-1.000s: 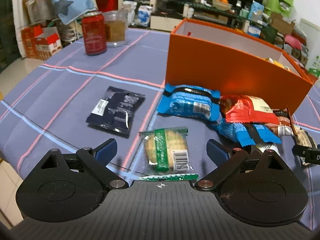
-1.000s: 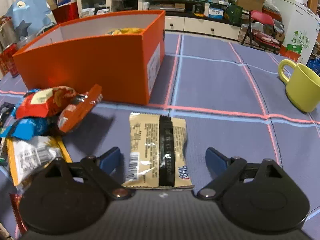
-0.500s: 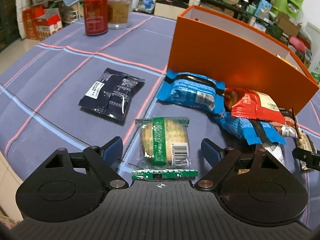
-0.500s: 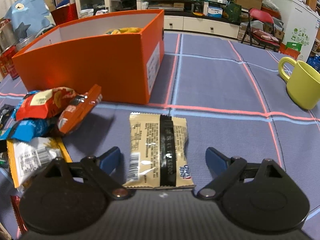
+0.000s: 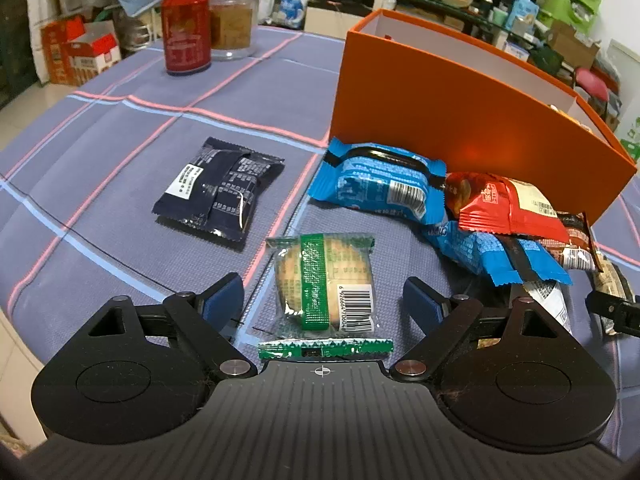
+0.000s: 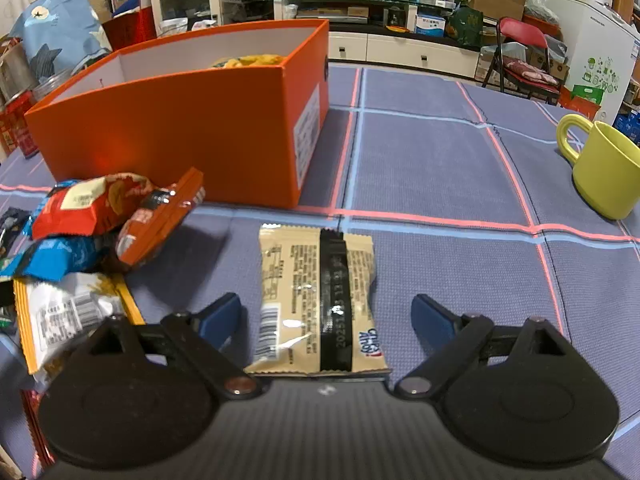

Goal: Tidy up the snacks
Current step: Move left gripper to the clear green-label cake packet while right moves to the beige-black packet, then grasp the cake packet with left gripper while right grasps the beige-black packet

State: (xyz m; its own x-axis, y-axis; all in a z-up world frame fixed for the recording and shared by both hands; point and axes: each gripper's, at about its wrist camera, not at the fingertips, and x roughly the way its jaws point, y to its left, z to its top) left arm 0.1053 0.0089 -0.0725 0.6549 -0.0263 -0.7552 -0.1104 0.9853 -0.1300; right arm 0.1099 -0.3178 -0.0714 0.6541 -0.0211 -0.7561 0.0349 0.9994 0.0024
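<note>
L gripper point(image 5: 323, 300) is tilted down over the cloth point(image 5: 120, 184) w/ fingers spread either side of the green pack point(image 5: 325, 280); its jaws have just been closing in a bit, but the pads point(image 5: 224, 298) aren't touching the wrapper yet, gap on both sides. Green pack lies flat, near seal edge right at the gripper body. Dark pack point(image 5: 219, 190) lies alone to its upper left, apart, w/ bare cloth all round it and out to the table's left edge. To the right it's crowded: blue pack point(image 5: 380, 184) and red pack point(image 5: 508, 208) heaped against the near wall of the orange box point(image 5: 460, 120), more wrappers under them. Can point(image 5: 186, 30) and jar point(image 5: 232, 22) stand far back, touching or nearly (can't tell). R gripper point(image 6: 326, 320) also has fingers wide apart, straddling the beige pack point(image 6: 316, 300), no contact w/ either pad. Beige pack lies flat just in front of the box's right corner, apart from the pile at left. Right of it is open cloth up to the mug point(image 6: 600, 168) near the far right edge. Box is open on top, something yellow inside at the back.
</note>
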